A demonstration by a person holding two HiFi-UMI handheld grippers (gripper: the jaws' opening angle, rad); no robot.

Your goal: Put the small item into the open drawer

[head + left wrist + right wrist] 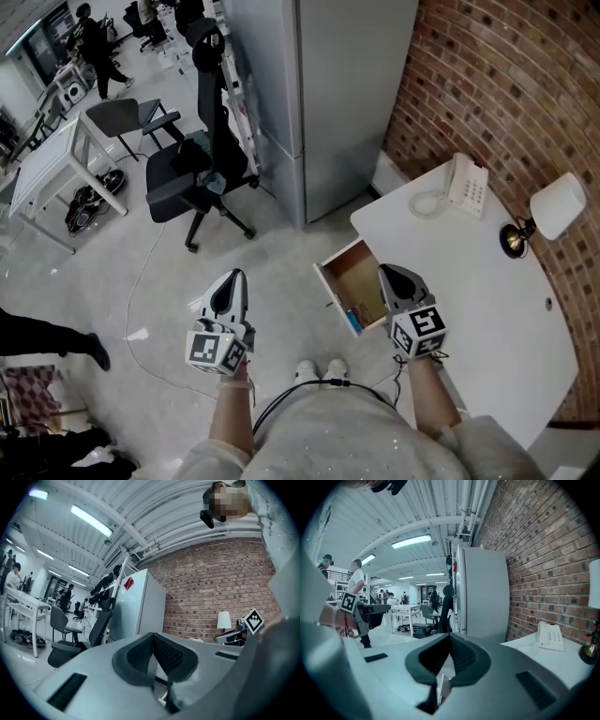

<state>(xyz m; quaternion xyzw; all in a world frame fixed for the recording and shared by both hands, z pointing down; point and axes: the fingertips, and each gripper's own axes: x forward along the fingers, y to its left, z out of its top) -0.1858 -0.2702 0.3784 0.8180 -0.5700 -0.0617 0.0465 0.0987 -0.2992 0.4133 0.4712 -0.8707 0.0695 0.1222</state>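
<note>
A wooden drawer (349, 270) stands pulled open from the white table's (478, 300) left side. A small blue item (353, 321) lies in the drawer's near corner. My right gripper (388, 276) hovers over the drawer's right edge, jaws shut with nothing between them. In the right gripper view the pads (459, 656) meet, and only the room lies beyond them. My left gripper (231, 279) hangs over the floor to the left of the drawer, also shut and empty. In the left gripper view its pads (166, 653) touch.
A white phone (466, 184) and a desk lamp (553, 210) stand on the table by the brick wall. A tall grey cabinet (319, 94) stands behind the drawer. A black office chair (192, 173) and a floor cable (141, 300) lie to the left.
</note>
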